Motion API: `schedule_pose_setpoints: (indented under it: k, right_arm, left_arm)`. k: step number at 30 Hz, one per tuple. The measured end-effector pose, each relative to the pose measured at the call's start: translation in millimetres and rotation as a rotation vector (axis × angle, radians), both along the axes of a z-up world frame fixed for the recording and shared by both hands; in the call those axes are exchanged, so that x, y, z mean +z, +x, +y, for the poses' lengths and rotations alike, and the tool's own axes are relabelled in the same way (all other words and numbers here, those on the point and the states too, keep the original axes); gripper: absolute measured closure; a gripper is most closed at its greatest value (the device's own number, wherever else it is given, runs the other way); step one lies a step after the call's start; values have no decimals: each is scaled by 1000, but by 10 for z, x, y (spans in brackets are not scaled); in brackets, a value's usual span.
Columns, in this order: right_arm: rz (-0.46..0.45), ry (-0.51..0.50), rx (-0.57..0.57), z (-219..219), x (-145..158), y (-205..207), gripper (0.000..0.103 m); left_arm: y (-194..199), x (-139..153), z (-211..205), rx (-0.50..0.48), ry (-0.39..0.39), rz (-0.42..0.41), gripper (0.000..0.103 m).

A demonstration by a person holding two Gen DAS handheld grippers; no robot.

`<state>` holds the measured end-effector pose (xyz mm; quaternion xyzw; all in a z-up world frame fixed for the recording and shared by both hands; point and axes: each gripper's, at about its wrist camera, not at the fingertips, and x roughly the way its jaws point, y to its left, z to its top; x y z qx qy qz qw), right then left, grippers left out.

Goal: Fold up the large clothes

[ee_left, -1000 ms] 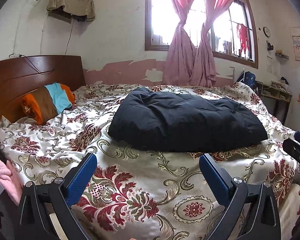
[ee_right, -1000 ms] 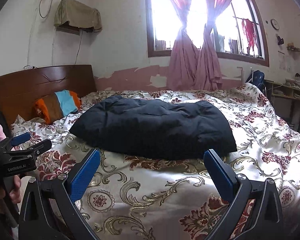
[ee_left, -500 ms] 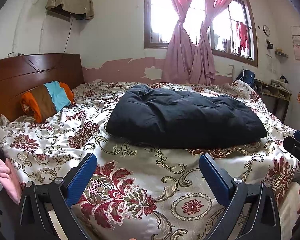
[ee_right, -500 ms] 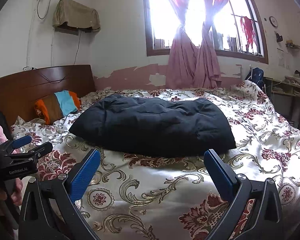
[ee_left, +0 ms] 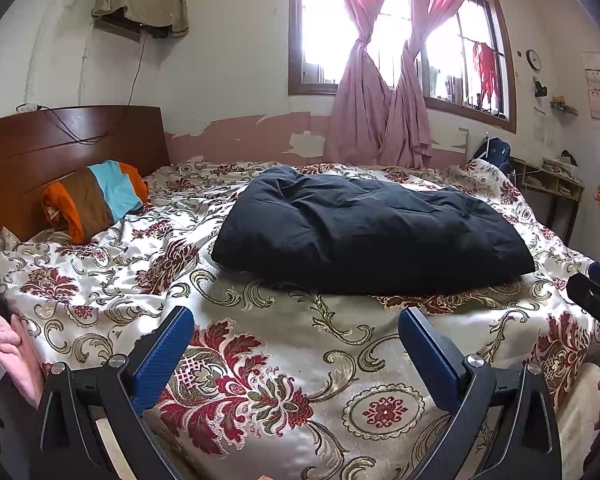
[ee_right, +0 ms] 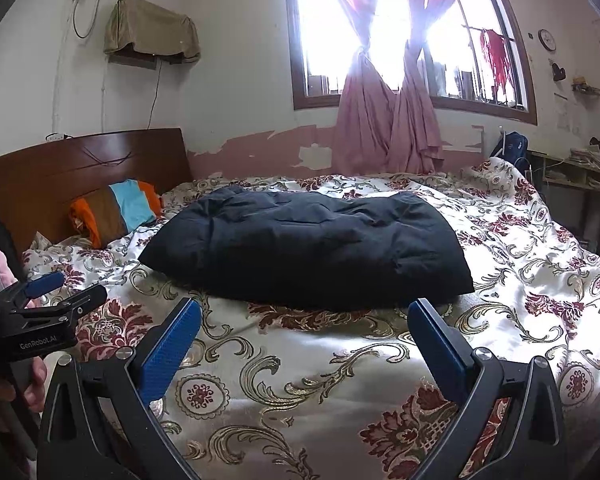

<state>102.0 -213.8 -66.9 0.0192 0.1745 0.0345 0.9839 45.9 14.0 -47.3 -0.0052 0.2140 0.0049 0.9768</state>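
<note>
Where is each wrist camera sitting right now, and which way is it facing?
Left wrist: on the left gripper near the bed's edge, facing across the floral bedspread toward the window; its open blue fingers show, plus the right gripper at the frame's right edge.
Right wrist: on the right gripper, facing the same way from further right; its open fingers show, plus the left gripper at the frame's left edge.
Shared: the dark folded garment, striped pillow, headboard.
</note>
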Motion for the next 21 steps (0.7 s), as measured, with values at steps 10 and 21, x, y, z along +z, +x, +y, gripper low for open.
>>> schedule_pose_setpoints:
  k: [10,21]
  right_arm:
    - [0,0,1,13,-1,-13,2]
    - [1,3,0,8,2,-18,2]
  left_arm:
    - [-3,-5,1,-2,-4,0,0]
    - [-2,-25,-17,-19,-20,16,0]
